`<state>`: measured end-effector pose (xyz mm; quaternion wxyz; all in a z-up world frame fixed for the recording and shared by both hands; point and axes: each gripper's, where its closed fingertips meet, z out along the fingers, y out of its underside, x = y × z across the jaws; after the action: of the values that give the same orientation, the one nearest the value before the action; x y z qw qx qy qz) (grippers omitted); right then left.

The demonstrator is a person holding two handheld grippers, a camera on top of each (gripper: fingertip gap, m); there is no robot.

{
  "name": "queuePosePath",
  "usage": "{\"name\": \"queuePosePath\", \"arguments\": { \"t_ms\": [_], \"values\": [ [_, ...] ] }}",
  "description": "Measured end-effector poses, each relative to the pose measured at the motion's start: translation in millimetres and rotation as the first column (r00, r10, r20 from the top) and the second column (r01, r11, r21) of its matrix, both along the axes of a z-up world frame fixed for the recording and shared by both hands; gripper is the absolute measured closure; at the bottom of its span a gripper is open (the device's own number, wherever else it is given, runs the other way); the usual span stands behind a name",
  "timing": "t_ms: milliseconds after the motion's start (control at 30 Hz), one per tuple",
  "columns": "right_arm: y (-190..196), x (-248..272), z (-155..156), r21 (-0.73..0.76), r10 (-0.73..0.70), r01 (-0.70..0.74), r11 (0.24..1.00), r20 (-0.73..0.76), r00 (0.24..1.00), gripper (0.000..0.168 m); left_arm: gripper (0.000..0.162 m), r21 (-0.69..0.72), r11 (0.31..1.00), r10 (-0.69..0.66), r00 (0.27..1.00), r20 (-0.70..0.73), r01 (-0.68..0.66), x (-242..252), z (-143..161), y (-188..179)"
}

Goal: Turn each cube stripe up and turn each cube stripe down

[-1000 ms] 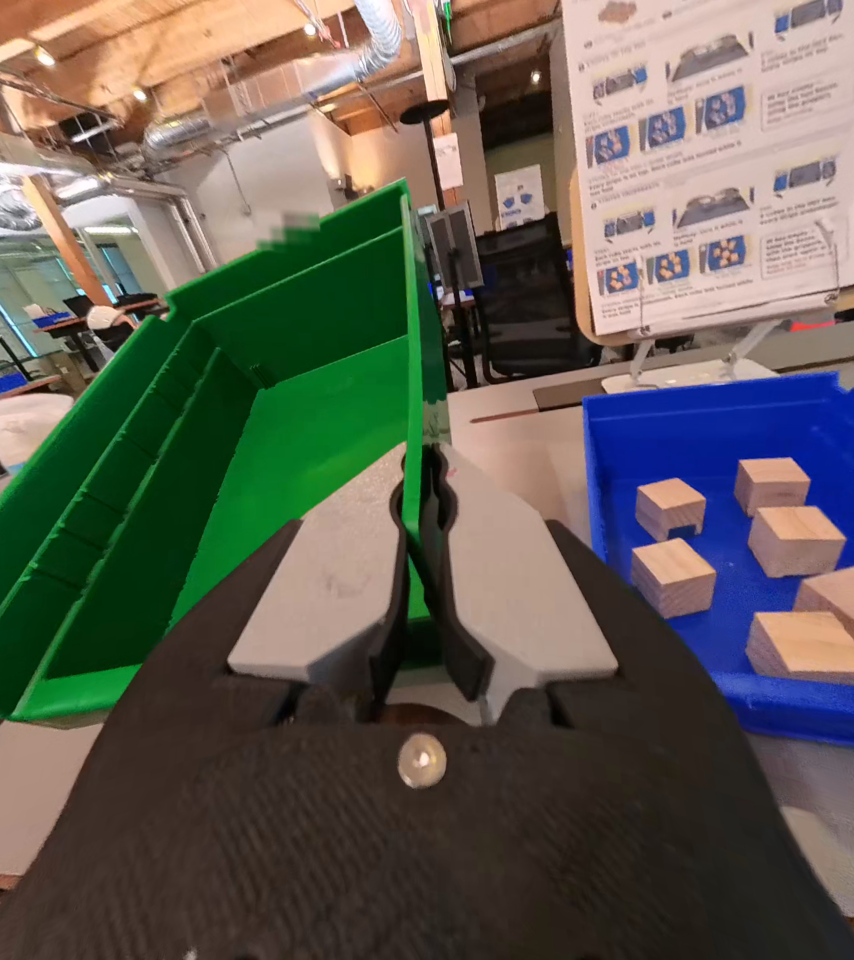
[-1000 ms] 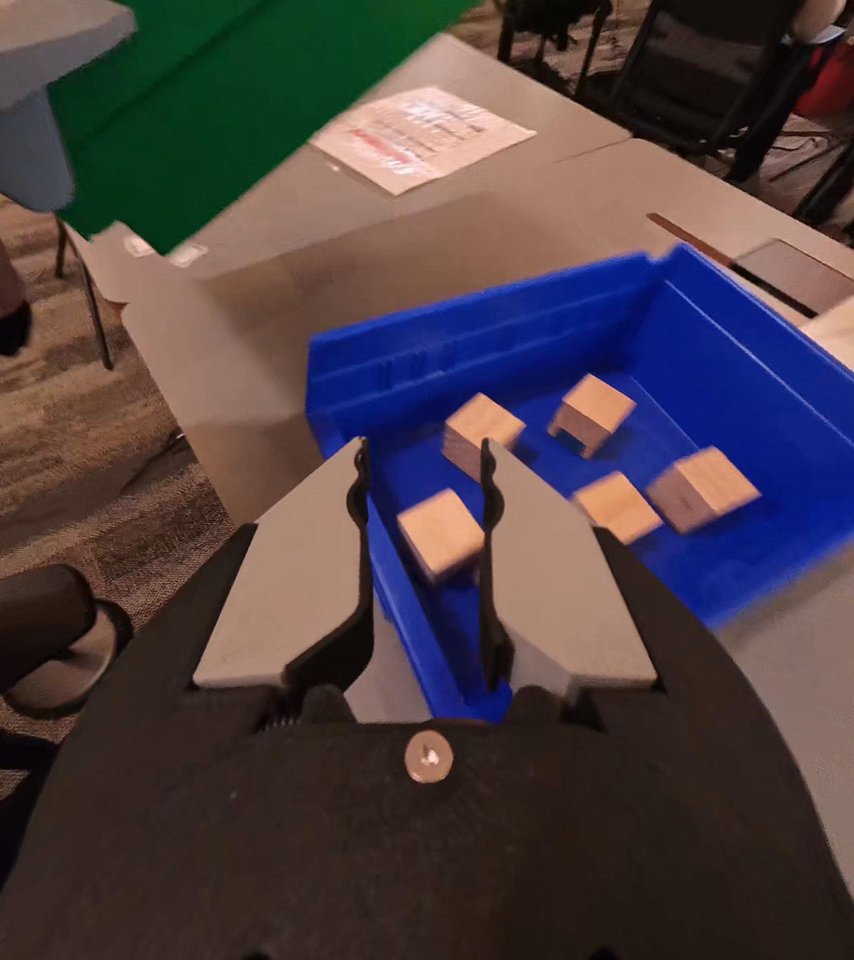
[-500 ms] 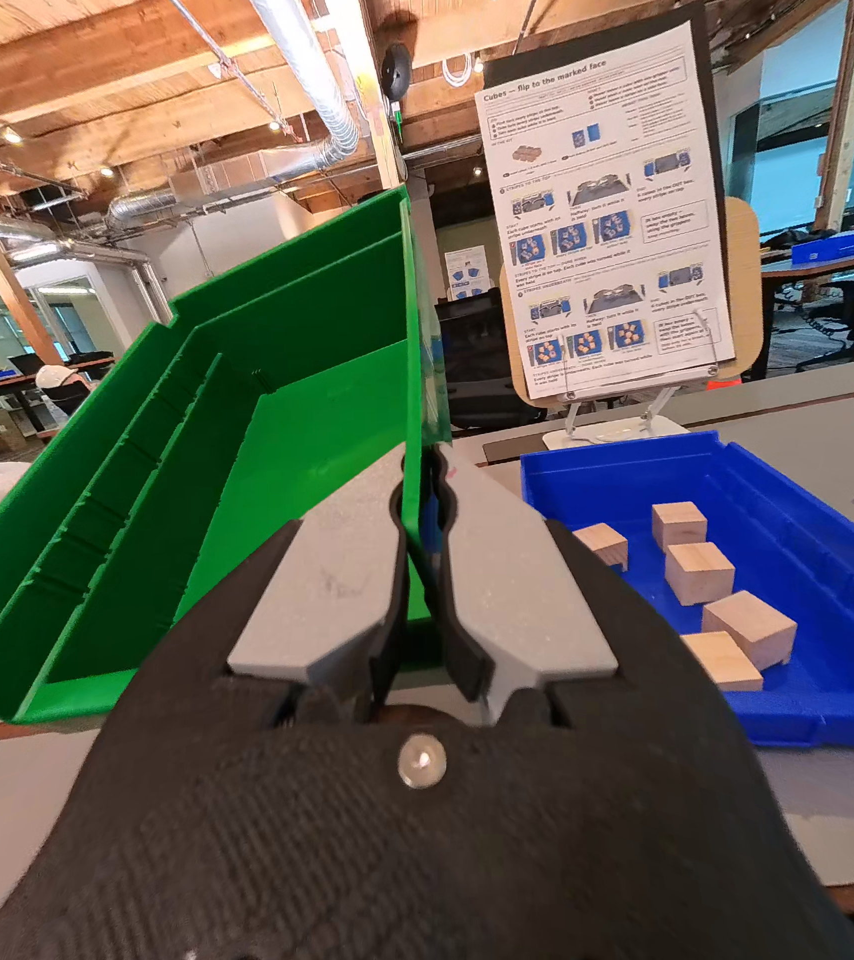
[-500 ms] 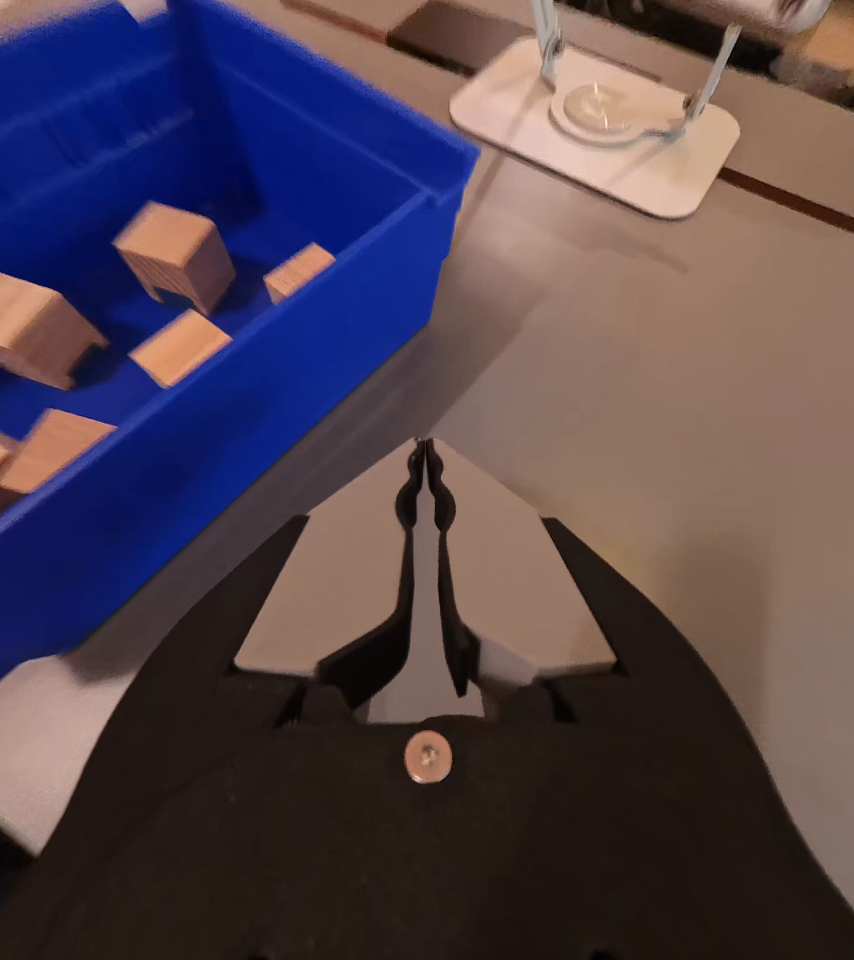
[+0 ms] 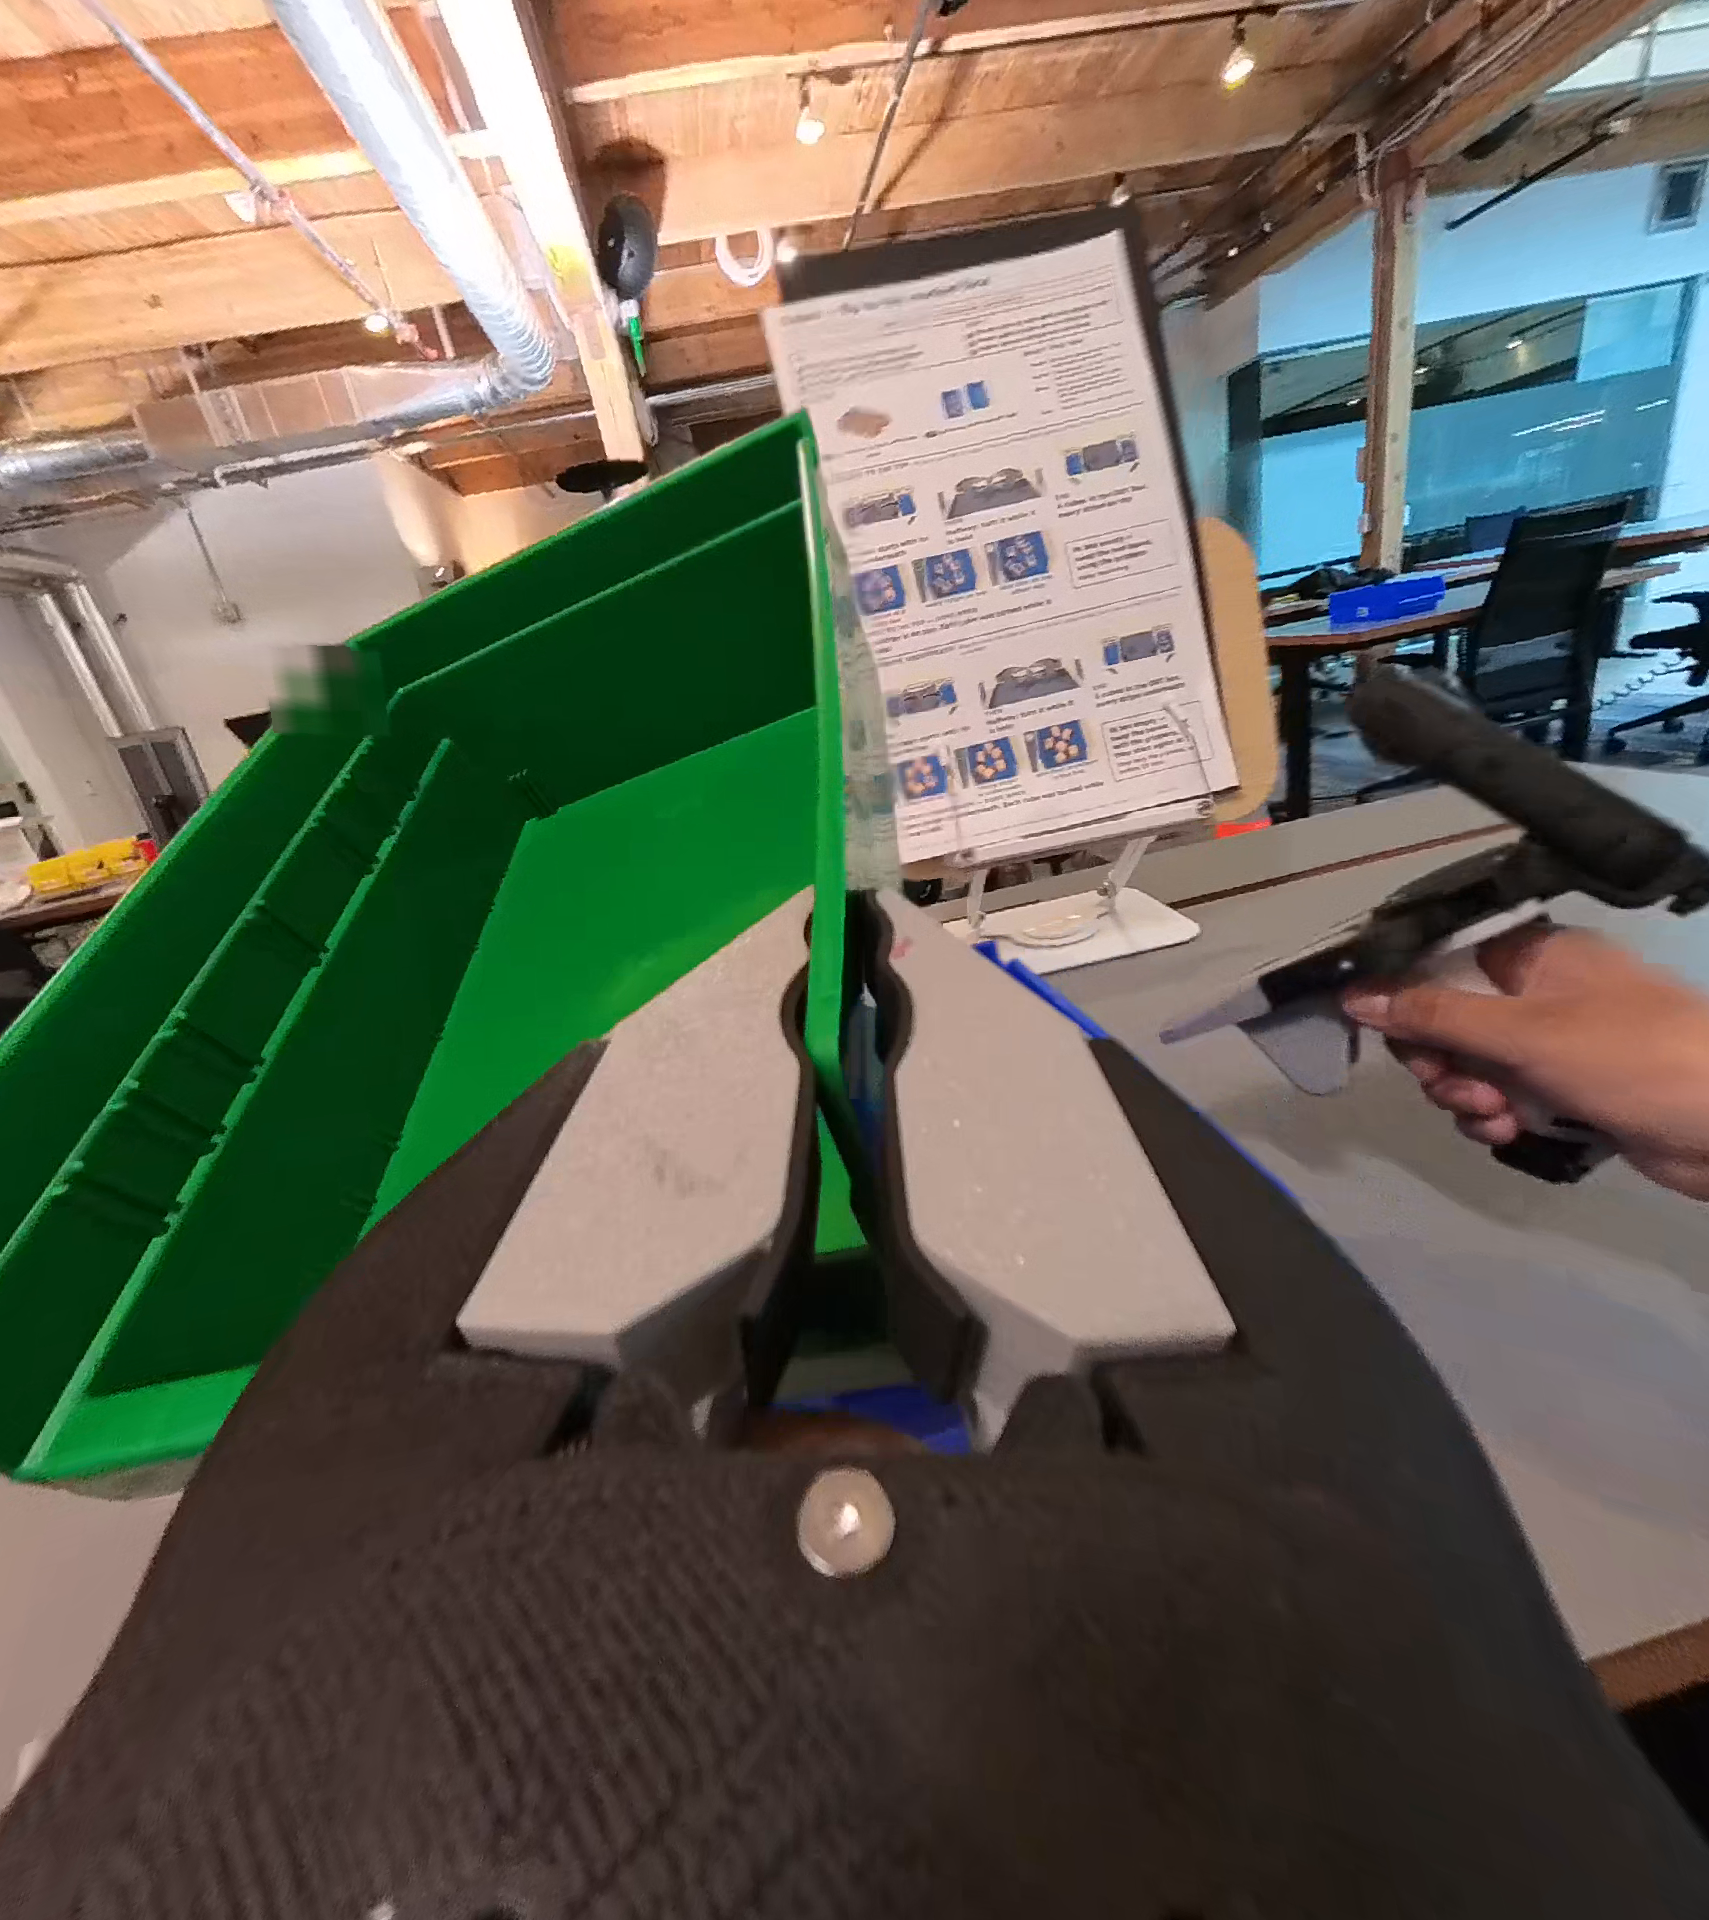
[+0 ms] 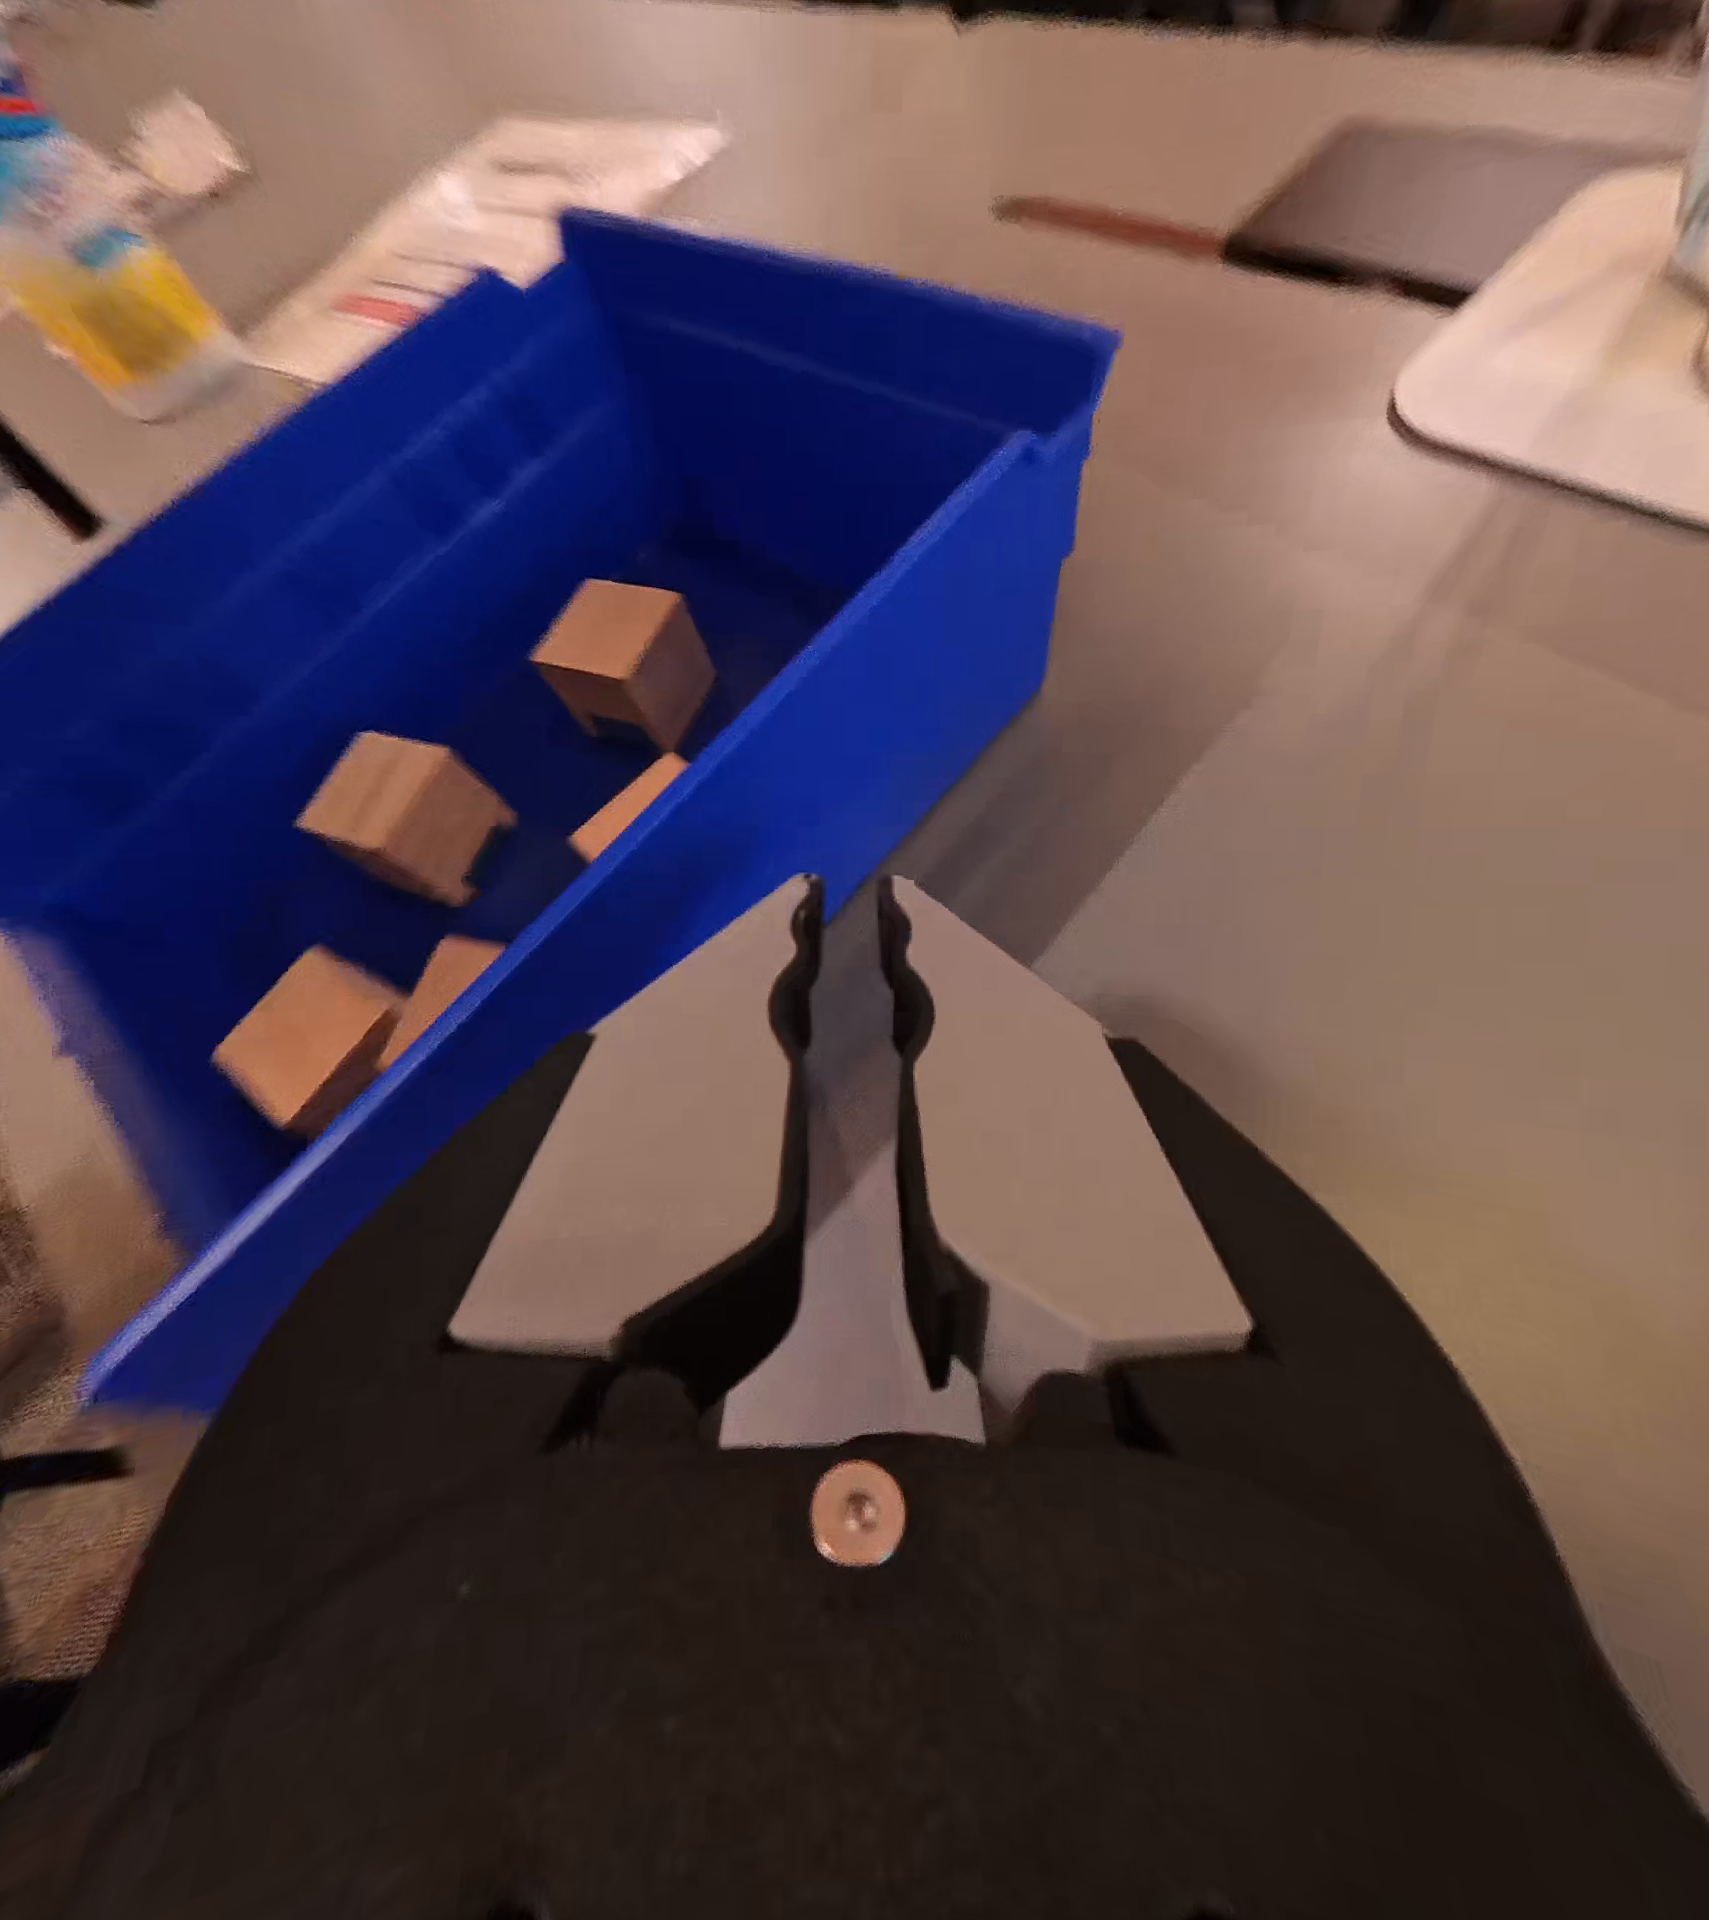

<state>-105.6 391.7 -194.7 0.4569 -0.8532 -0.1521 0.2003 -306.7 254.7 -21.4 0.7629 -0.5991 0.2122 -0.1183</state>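
Several plain wooden cubes (image 6: 398,810) lie in the blue bin (image 6: 881,727) on the grey table; no stripe shows on them. My right gripper (image 6: 848,896) hovers empty just outside the bin's near long wall, its fingertips a narrow gap apart. It also shows in the left wrist view (image 5: 1245,1013), held by a hand over the table. My left gripper (image 5: 855,914) is shut on the side wall of an empty green bin (image 5: 310,1039), which it holds tilted up off the table. Only a corner of the blue bin (image 5: 1047,992) shows behind its fingers.
An instruction sheet on a stand (image 5: 1006,561) is at the back of the table; its white base (image 6: 1608,364) lies right of the blue bin. Papers (image 6: 517,197) and a blurred yellow container (image 6: 102,301) lie beyond the bin. Office chairs (image 5: 1556,623) stand far right.
My left gripper swung the green bin up and right, so the blue bin is now mostly hidden. My right gripper left the blue bin, closed, then parted slightly beside it.
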Motion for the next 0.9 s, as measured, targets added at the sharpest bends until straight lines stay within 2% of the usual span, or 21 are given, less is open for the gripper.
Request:
{"name": "queuePosePath", "arguments": {
  "t_ms": [33,133,233,300,367,467,600,700,800,900],
  "values": [
    [-16,5,9,0.036,0.021,-0.021,0.999,0.006,1.0,0.159,0.162,0.015,1.0,-0.02,1.0,-0.007,0.02,7,3,-6],
    [-73,39,35,0.147,0.041,-0.05,0.988,0.062,0.997,0.155,0.162,0.063,0.991,-0.114,0.993,-0.022,0.115,38,12,-31],
    [-133,82,57,0.234,0.061,-0.078,0.969,0.081,0.995,0.153,0.162,0.105,0.965,-0.232,0.969,-0.09,0.241,90,14,-63],
    [-164,111,68,0.202,0.072,-0.088,0.975,0.083,0.994,0.149,0.162,0.112,0.936,-0.317,0.937,-0.146,0.334,134,8,-85],
    [-184,148,81,0.196,-0.006,-0.01,0.981,0.082,0.997,0.147,0.161,0.091,0.898,-0.412,0.896,-0.166,0.43,179,-4,-100],
    [-212,196,99,0.272,-0.129,0.12,0.955,0.017,0.991,0.146,0.161,-0.002,0.856,-0.509,0.842,-0.178,0.517,244,-33,-105],
    [-232,219,101,0.201,-0.132,0.151,0.968,-0.108,0.985,0.135,0.161,-0.131,0.842,-0.539,0.816,-0.207,0.523,318,-84,-89],
    [-228,229,106,0.241,-0.172,0.194,0.951,-0.108,0.979,0.133,0.16,-0.223,0.838,-0.538,0.822,-0.186,0.498,359,-115,-69],
    [-223,216,104,0.237,-0.119,0.145,0.961,-0.123,0.985,0.129,0.16,-0.319,0.817,-0.548,0.82,-0.165,0.481,392,-145,-54],
    [-218,203,91,0.203,-0.083,0.1,0.974,-0.089,0.993,0.127,0.161,-0.364,0.807,-0.564,0.788,-0.245,0.465,417,-177,-57]
  ]
}}
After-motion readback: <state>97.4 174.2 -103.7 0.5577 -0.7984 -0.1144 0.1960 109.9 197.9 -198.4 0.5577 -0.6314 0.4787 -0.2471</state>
